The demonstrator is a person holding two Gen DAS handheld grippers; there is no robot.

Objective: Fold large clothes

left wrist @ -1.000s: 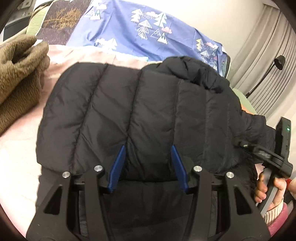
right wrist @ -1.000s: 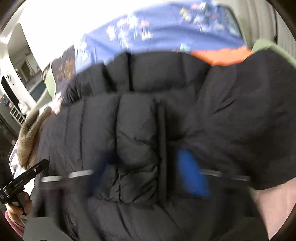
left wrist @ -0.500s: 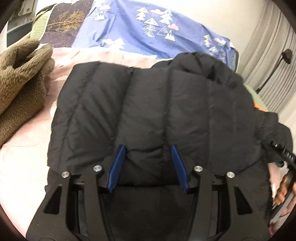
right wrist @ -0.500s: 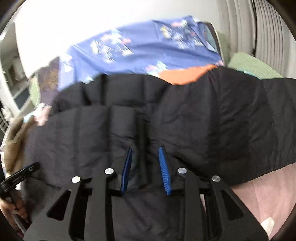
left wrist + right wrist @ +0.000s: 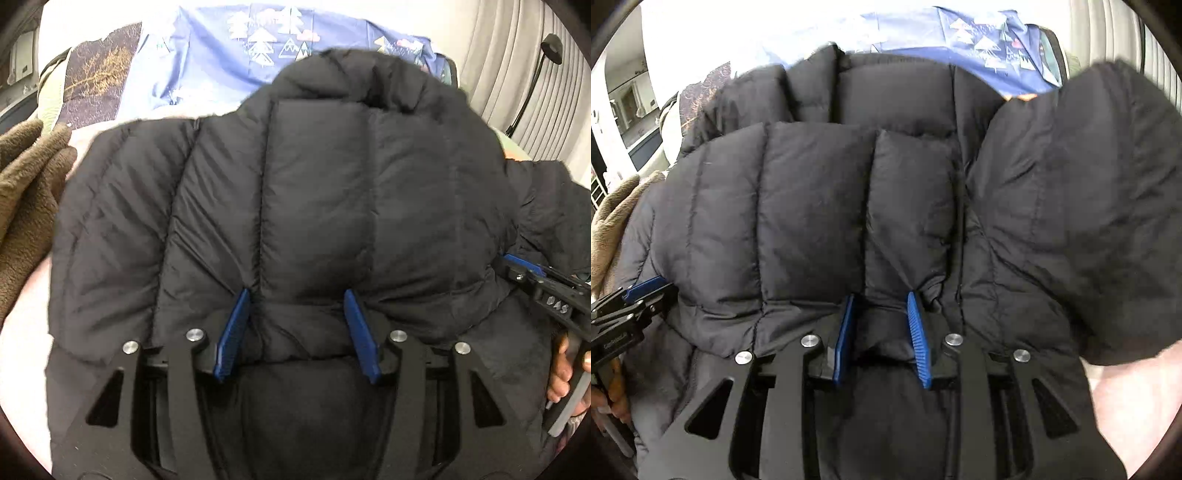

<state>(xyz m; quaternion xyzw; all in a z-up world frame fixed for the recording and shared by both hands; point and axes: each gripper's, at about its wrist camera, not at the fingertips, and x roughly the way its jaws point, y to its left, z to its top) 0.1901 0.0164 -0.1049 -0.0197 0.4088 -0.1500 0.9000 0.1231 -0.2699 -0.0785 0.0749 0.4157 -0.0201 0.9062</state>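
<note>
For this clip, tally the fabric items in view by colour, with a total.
Black: 1, puffer jacket
Brown: 1, fleece
Blue tree-print: 1, cloth
Dark gold-tree print: 1, cloth
Pink: 1, sheet
Total: 5

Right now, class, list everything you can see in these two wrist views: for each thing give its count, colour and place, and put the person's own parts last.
puffer jacket: one, black, spread on the bed, filling both views, its near edge lifted by both grippers
bed sheet: one, pale pink, under the jacket
fleece garment: one, olive brown, left of the jacket
patterned cloth: one, blue with white trees, behind the jacket
curtain: one, grey, far right
lamp: one, black, before the curtain
left gripper: one, black with blue pads, gripping the jacket's edge
right gripper: one, same colours, pinching a jacket fold
</note>
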